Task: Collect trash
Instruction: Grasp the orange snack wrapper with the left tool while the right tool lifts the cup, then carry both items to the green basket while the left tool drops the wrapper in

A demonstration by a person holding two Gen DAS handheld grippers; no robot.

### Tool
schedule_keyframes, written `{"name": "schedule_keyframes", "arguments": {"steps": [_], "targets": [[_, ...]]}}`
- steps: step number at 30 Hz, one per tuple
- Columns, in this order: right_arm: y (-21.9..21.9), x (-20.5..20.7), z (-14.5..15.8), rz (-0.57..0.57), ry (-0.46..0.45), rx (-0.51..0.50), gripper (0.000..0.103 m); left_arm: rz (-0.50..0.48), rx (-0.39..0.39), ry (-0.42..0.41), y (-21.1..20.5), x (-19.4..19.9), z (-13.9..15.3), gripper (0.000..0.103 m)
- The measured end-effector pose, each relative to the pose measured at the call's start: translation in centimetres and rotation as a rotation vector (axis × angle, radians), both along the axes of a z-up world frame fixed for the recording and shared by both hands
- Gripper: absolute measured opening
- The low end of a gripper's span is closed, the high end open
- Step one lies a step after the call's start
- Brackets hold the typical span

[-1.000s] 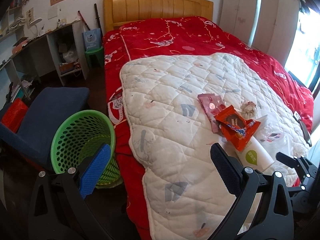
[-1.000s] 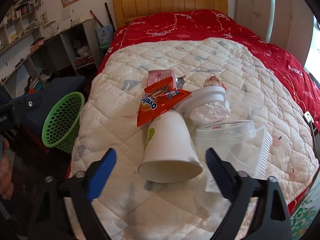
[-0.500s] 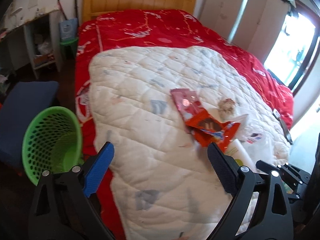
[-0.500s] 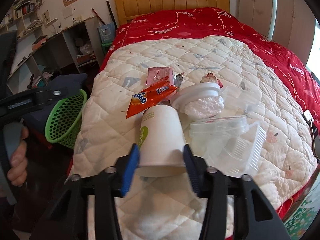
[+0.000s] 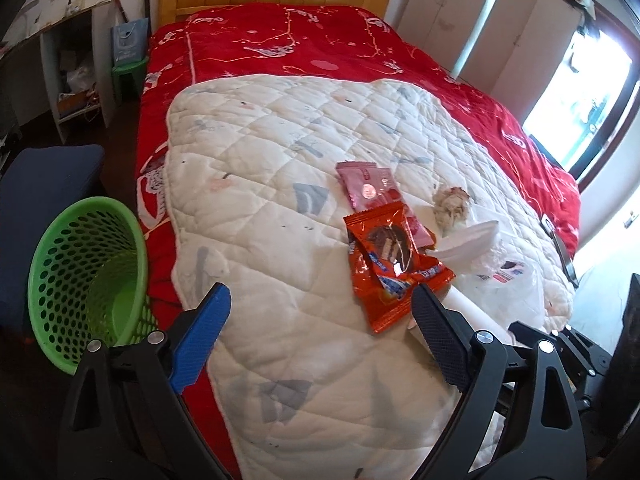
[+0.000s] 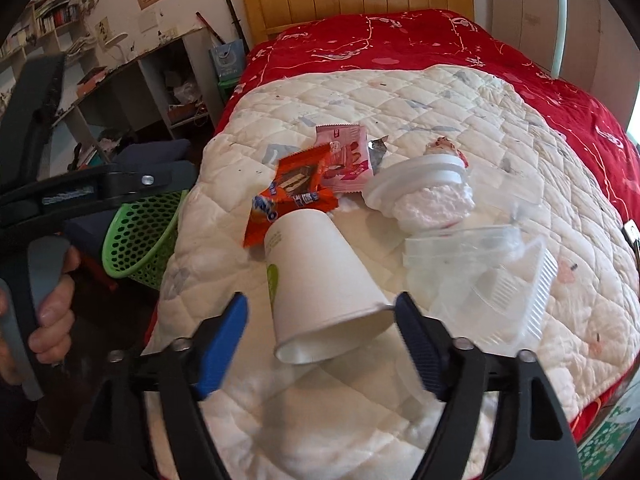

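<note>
The right tool (image 6: 320, 316) is opening around the paper cup (image 6: 320, 264). The left tool (image 5: 320, 320) stands wide and empty; its finger hides the cup there.

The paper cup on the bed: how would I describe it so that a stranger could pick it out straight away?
Start at the white quilt spread over the red bed. In the litter at its near end, the paper cup lies on its side, open mouth towards the camera, beside a clear plastic box. Nothing else there is a plain white cone with a green mark.
</note>
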State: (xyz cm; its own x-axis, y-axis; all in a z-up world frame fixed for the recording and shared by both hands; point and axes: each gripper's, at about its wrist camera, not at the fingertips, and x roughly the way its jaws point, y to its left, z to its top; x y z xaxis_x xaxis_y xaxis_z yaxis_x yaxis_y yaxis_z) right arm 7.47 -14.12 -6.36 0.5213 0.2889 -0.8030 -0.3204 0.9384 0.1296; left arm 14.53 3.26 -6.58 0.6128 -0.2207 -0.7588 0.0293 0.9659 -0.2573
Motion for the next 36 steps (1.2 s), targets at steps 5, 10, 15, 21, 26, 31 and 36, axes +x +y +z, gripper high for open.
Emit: {"name": "schedule_keyframes", "arguments": {"steps": [5, 10, 15, 21, 26, 31, 36], "targets": [[1.1, 1.3, -1.6, 0.021, 0.027, -0.068, 0.075, -0.014, -0.016, 0.012, 0.5, 0.4, -0.2, 0.090], [0.6, 0.7, -1.0, 0.041, 0.020, -0.073, 0.063, -0.054, -0.025, 0.027, -0.4, 0.9, -0.7, 0.090], [-0.1, -0.8, 0.3, 0.035, -0.006, -0.065, 0.062, -0.087, -0.027, 0.039, -1.6, 1.4, -1.2, 0.088], [-2.2, -3.0, 2.4, -0.001, -0.040, -0.013, 0.062, -0.107, -0.095, 0.085, -2.4, 3.0, -2.6, 0.080], [-3.6, -3.8, 4.1, -0.033, -0.077, 0.025, 0.062, -0.135, -0.117, 0.127, -3.9, 4.5, -4.3, 0.069], [-4.2, -4.0, 4.7, -0.056, -0.090, 0.038, 0.062, -0.137, -0.145, 0.167, -4.5, 5.9, -5.9, 0.042], [-4.4, -4.2, 4.7, -0.063, -0.090, 0.043, 0.062, -0.114, -0.153, 0.147, -4.2, 5.3, -6.0, 0.033]]}}
